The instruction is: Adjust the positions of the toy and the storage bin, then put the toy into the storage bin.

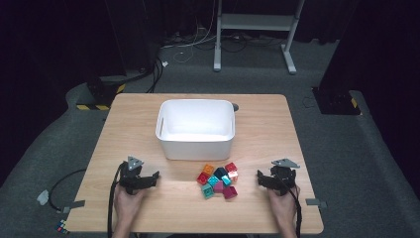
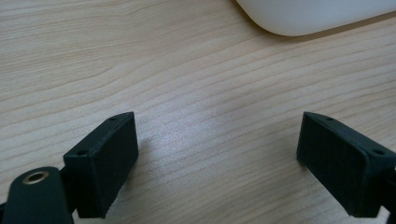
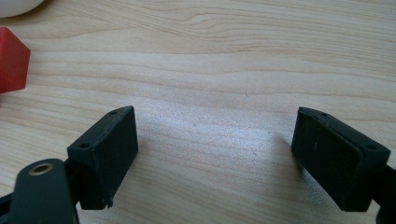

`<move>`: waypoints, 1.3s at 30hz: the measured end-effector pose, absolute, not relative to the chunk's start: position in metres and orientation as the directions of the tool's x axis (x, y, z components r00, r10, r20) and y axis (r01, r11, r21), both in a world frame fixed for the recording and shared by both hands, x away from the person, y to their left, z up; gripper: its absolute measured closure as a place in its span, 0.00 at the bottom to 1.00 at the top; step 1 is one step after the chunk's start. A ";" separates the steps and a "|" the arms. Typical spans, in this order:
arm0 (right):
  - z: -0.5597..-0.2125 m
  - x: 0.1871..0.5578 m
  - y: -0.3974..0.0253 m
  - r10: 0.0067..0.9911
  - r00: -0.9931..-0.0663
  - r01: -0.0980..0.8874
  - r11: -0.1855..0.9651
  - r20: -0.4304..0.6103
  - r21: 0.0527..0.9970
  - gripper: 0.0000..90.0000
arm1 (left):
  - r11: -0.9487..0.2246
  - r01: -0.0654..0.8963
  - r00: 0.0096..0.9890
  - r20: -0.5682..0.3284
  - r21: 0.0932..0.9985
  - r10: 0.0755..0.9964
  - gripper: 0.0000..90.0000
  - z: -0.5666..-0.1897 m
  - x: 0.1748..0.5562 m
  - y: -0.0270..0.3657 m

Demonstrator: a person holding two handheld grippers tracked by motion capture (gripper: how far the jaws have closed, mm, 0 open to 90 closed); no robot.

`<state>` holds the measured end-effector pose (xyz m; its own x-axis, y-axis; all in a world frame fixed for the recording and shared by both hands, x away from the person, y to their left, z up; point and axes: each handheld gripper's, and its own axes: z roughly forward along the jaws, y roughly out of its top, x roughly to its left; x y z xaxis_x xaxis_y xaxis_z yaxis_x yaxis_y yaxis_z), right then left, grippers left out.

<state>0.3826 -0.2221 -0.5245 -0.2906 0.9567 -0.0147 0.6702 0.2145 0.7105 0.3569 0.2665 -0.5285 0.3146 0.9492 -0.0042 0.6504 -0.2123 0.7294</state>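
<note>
On the floor around your station lies grey carpet [image 1: 346, 148], with a white frame stand [image 1: 252, 22] at the far side and loose cables beside it. Your wooden table [image 1: 138, 119] takes up the middle of the high view, light grained and square to you. At its centre, toward the far half, sits a white rectangular bin [image 1: 196, 130], upright, with nothing visible inside; its rounded lower corner also appears at the top of the left gripper view, and a sliver of it at the top left of the right gripper view. Just in front of the bin, on your side, a tight cluster of small coloured blocks [image 1: 218, 180] rests on the table: red, orange, teal, dark blue and magenta pieces touching one another. The cluster sits between your two hands, nearer the right one. Your left gripper [image 1: 140, 179] rests low over the near left part of the table, jaws spread wide with bare wood between them, holding nothing. Your right gripper [image 1: 276, 178] sits near the right edge, jaws likewise wide apart and holding nothing. One red block [image 3: 11, 59] shows at the left edge of the right gripper view, well outside the jaws.
</note>
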 end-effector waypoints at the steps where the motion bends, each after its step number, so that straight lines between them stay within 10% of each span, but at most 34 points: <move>1: -0.524 0.383 -0.222 0.957 -0.291 0.670 0.214 -0.015 0.711 0.16 | -0.212 0.650 0.315 -0.004 0.729 0.949 0.14 -0.529 0.357 0.267; 39: -0.519 0.352 -0.212 0.917 -0.398 0.620 0.257 0.015 0.741 0.26 | -0.204 0.650 0.308 -0.008 0.732 0.951 0.15 -0.529 0.356 0.266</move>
